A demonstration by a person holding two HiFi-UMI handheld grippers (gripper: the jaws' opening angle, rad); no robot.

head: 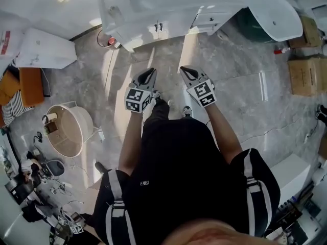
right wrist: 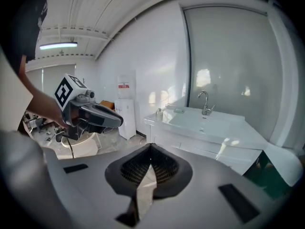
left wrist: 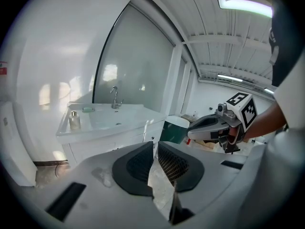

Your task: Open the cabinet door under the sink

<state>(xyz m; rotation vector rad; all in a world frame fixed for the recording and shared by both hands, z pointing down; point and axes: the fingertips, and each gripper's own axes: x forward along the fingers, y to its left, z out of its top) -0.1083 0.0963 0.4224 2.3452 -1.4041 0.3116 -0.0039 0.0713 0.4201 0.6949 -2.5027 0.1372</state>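
Cabinet (head: 168,28) (doors closed), left gripper (left wrist: 155,144) slightly parted, right gripper (right wrist: 150,146) closed, both empty.

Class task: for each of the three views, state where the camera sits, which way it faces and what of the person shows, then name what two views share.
Head view: on the person's head, facing steeply down at the floor; torso, forearms, left gripper and right gripper show.
Left gripper view: on the left gripper, facing the sink vanity; the right gripper and right forearm show.
Right gripper view: on the right gripper, facing that vanity; the left gripper shows.
Shared: both gripper views show the sink vanity and its faucet.
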